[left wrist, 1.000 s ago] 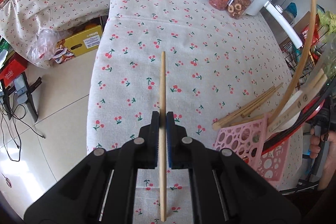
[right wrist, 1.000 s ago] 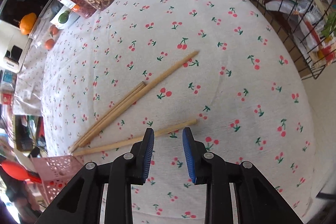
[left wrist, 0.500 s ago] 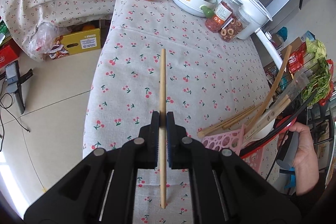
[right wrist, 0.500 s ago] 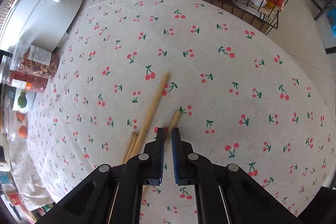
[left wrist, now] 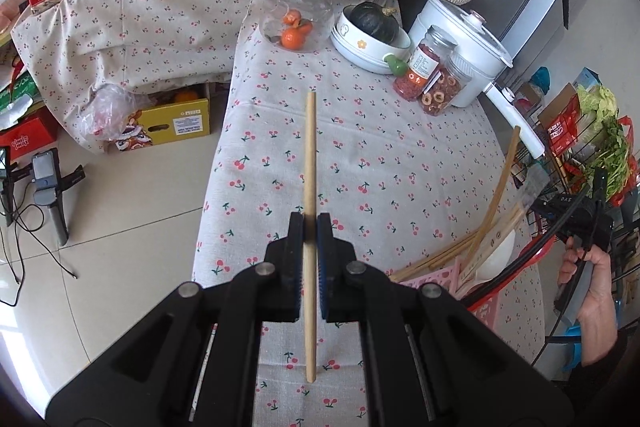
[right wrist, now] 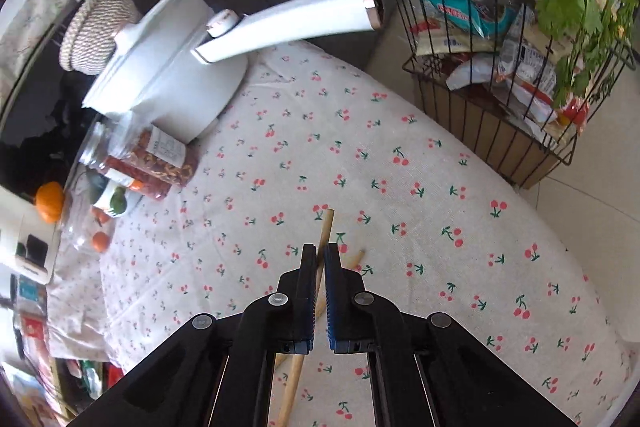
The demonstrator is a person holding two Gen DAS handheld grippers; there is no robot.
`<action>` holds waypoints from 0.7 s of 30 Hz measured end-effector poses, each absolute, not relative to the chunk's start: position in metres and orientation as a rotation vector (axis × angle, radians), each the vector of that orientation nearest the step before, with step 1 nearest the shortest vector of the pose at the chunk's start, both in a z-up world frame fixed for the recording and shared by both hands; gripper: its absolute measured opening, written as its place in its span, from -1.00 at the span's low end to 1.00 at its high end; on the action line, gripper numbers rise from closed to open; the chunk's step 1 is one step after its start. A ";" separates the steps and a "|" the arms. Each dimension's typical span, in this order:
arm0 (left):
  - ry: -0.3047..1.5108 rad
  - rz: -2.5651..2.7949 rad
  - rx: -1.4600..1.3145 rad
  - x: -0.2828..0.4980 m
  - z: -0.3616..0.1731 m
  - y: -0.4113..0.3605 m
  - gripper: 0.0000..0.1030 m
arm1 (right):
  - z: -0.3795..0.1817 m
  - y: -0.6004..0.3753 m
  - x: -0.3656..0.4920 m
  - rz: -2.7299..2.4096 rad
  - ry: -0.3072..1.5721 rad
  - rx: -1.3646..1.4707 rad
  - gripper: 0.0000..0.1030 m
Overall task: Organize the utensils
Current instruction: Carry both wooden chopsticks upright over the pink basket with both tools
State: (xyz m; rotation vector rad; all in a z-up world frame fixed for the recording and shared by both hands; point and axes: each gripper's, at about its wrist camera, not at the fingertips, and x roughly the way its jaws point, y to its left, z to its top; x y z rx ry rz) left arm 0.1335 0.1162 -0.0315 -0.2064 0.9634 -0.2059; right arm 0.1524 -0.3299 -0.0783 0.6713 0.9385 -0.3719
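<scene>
Now each hand-held gripper, left [left wrist: 310, 227] and right [right wrist: 320, 259], clamps one chopstick [left wrist: 310, 163] [right wrist: 325, 231] lengthwise, pointing forward.

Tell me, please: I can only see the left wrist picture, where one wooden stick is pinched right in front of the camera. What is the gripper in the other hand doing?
Observer: The right gripper has just been closing and is now shut on a chopstick of its own.
Operator: Where along the stick does it grip?
Observer: Near one end. A short piece pokes out past the tips and the rest runs back under the gripper.
Operator: Are any sticks left underneath it?
Observer: Yes, at least one loose chopstick lies on the cherry cloth, showing just right of the tips.
</scene>
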 end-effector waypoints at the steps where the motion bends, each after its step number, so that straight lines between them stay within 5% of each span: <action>1: 0.938 -0.207 -0.187 0.129 -0.026 0.114 -0.86 | -0.068 -0.325 0.146 -0.338 0.909 0.647 -0.97; 6: 0.817 -0.217 -0.119 0.106 -0.004 0.108 -0.86 | -0.028 -0.293 0.110 -0.222 0.808 0.487 -0.97; 10: 0.798 -0.226 -0.108 0.095 0.002 0.109 -0.86 | -0.030 -0.288 0.110 -0.167 0.917 0.475 -0.93; 15: 0.845 -0.223 -0.120 0.093 -0.007 0.109 -0.86 | -0.083 -0.311 0.114 -0.271 1.077 0.481 -0.27; 21: 0.874 -0.226 -0.128 0.101 -0.014 0.104 -0.86 | -0.119 -0.326 0.144 -0.306 1.128 0.487 -0.27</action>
